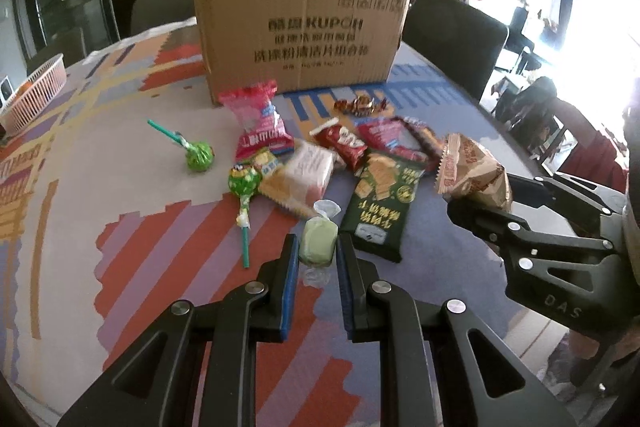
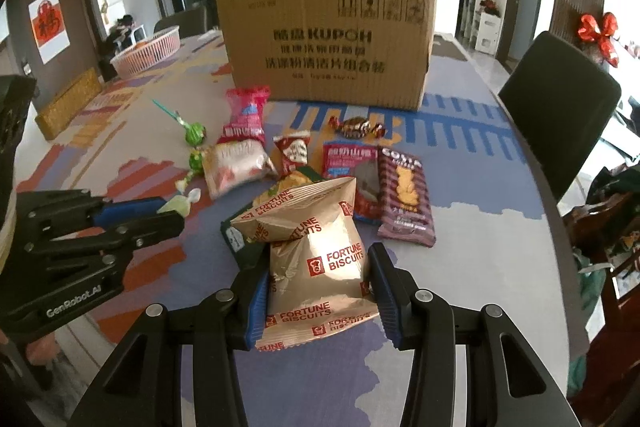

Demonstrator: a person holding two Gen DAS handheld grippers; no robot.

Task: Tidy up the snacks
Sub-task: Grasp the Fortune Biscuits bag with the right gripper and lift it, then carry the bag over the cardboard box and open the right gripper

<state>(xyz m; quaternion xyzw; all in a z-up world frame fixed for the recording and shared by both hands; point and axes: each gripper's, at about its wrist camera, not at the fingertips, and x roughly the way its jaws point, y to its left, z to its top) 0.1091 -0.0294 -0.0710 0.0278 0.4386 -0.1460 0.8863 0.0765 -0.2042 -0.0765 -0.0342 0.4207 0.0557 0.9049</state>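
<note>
Both tools [image 1: 318, 255] [image 2: 318, 277] clamped, angled downward

A pale green wrapped candy [image 1: 317, 242], a shiny gold foil biscuit bag with red print [image 2: 316, 263], and a plain brown cardboard box [image 2: 328, 43] sit above a tabletop [image 1: 120, 155] cloth patterned in red, lilac, blue and grey.

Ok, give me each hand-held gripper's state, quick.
Left hand-held gripper: closed on the pale green wrapped candy.
Right hand-held gripper: closed on the gold Fortune Biscuits packet.

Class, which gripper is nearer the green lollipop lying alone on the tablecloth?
Left. The left gripper holds a pale green candy near the lollipop; the right gripper is farther off.
</note>
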